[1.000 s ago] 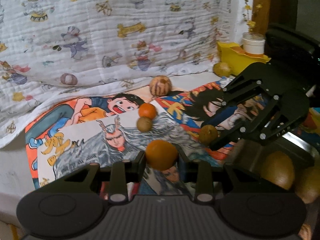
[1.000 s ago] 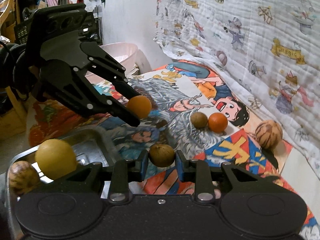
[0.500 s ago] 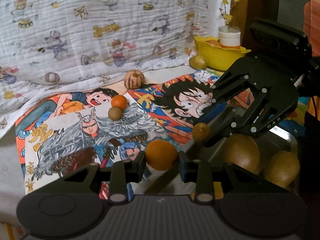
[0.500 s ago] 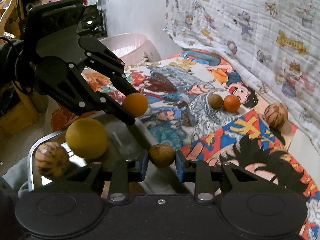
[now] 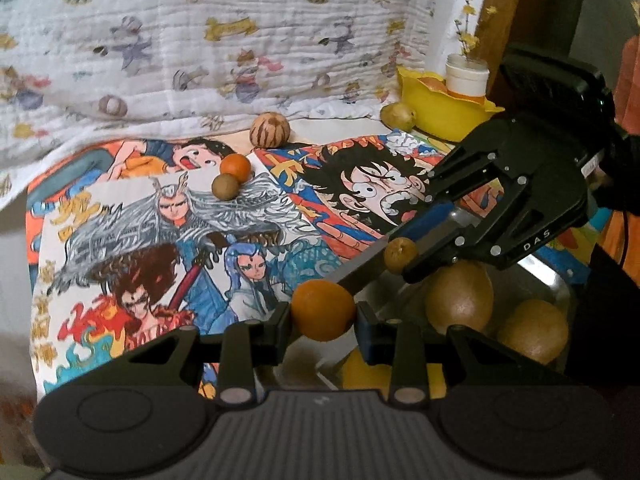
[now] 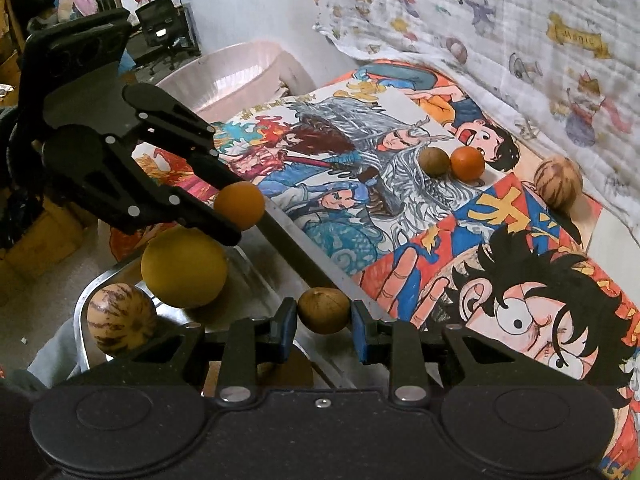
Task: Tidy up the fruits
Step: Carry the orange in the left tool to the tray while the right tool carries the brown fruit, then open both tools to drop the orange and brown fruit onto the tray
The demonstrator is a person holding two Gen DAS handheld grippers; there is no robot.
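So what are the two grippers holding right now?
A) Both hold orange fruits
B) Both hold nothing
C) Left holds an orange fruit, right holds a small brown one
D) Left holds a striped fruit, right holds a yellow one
C: the left gripper is clamped on an orange fruit, and the right gripper is clamped on a small brown fruit, both by the metal tray.
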